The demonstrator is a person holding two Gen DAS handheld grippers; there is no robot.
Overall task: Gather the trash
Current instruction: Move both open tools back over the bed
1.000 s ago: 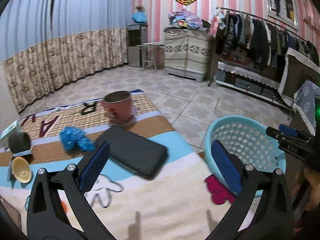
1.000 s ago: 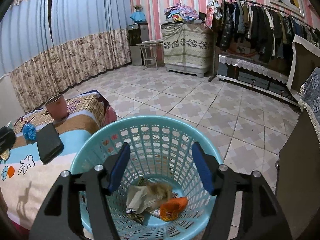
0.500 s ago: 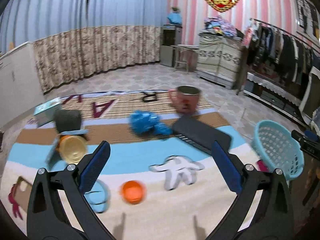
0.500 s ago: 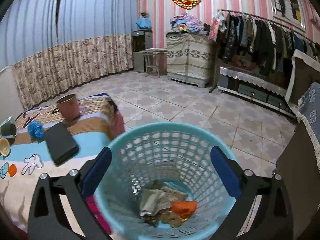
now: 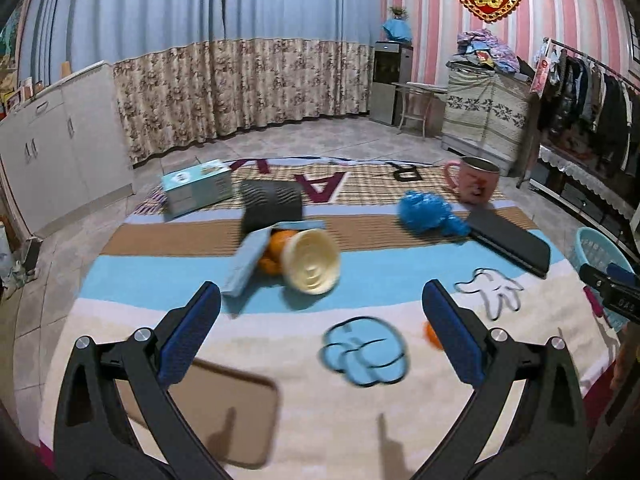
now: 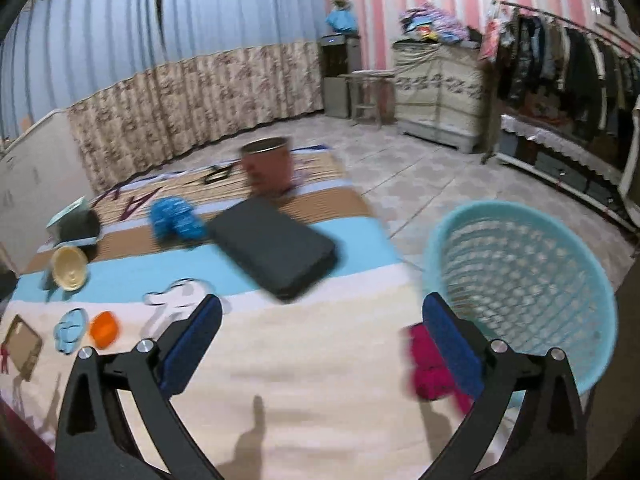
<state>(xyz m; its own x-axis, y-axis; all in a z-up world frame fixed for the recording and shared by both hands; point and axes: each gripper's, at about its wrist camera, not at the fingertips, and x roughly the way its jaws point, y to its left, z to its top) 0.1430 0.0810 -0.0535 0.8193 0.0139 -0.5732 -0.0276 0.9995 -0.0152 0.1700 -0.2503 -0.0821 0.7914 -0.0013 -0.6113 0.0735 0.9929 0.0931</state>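
Observation:
Trash lies on a cartoon-print bedspread (image 5: pixel 280 364): a crumpled blue bag (image 5: pixel 428 212), a cream cup on its side (image 5: pixel 310 264) against an orange wrapper (image 5: pixel 270 256) and a blue carton (image 5: pixel 246 264), and a small orange scrap (image 6: pixel 104 328). My left gripper (image 5: pixel 320 336) hovers open over the spread, short of the cup, with nothing between its fingers. A turquoise basket (image 6: pixel 520 272) stands off the spread's right edge. My right gripper (image 6: pixel 320 340) is open and empty, just left of the basket. The blue bag (image 6: pixel 176 216) and cup (image 6: pixel 70 268) lie far to its left.
A black case (image 5: pixel 508 240), pink mug (image 5: pixel 474 180), tissue box (image 5: pixel 196 188) and black ribbed object (image 5: pixel 272 206) also sit on the spread. A magenta cloth (image 6: pixel 428 364) hangs by the basket. Tiled floor, cabinets and a clothes rack surround it.
Both grippers swung left, away from the basket and over the bedspread. The right jaws widened. The basket's inside, with trash in it, has left the right wrist view.

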